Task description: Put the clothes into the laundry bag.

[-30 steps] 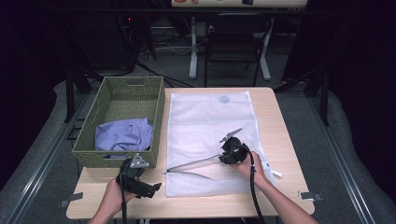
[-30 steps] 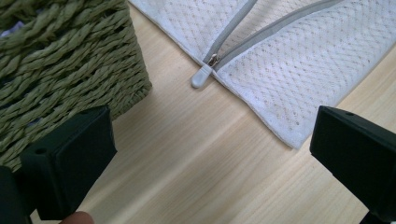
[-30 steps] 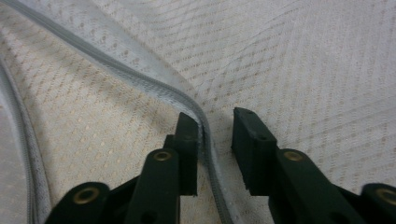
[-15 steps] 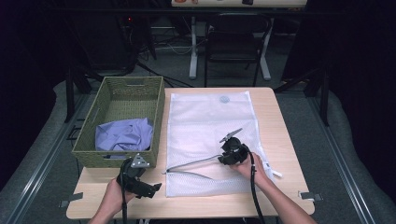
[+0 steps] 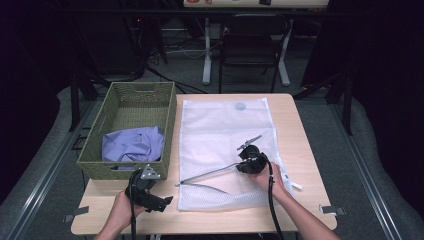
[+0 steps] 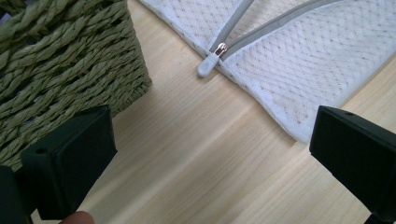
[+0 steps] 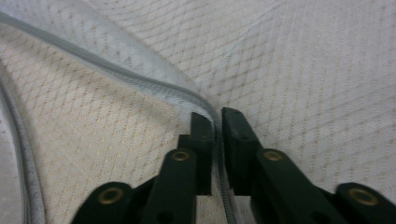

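Observation:
A white mesh laundry bag (image 5: 225, 130) lies flat on the table with its grey zipper open. My right gripper (image 5: 241, 166) rests on the bag. In the right gripper view its jaws (image 7: 218, 116) have just been closing and are shut on the bag's raised zipper edge (image 7: 116, 74), which runs between the pads. My left gripper (image 5: 162, 202) is held low at the table's front left. It stands open (image 6: 210, 140) over bare wood. The zipper pull (image 6: 208, 65) lies ahead of it, untouched, at the bag's corner.
A green woven basket (image 5: 130, 95) stands left of the bag, with a purple cloth (image 5: 132, 142) bunched in its near end. Its corner (image 6: 70, 60) is close by my left jaw. A chair and stands sit beyond the table's far edge.

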### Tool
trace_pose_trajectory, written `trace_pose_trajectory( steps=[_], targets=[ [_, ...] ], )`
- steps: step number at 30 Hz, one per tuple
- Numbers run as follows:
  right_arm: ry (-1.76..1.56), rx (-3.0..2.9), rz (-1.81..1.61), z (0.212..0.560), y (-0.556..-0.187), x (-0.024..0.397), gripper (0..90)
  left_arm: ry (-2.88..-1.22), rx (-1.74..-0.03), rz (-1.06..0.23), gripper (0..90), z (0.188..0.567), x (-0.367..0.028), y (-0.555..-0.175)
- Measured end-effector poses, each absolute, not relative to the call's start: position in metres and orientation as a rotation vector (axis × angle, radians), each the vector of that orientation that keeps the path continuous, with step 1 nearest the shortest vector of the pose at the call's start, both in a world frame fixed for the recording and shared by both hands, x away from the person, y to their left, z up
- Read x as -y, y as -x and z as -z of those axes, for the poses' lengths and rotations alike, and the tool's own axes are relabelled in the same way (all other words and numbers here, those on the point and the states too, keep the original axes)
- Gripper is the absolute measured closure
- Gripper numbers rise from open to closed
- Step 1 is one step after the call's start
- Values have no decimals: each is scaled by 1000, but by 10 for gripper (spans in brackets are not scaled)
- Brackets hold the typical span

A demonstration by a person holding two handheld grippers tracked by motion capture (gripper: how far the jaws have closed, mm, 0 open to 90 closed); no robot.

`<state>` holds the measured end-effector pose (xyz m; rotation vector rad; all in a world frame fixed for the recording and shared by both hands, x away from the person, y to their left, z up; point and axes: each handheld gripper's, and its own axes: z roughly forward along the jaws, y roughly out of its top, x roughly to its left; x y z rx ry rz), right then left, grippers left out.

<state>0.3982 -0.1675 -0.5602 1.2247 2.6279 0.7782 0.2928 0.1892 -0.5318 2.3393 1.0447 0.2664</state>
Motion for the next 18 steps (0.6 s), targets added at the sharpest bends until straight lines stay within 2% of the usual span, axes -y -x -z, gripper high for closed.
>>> trace_pose_trajectory(
  steps=[18],
  targets=[
    [-1133,-2556,-904,523,-393,170,879,-2352,-994,-270,15,527,-190,-288]
  ],
)
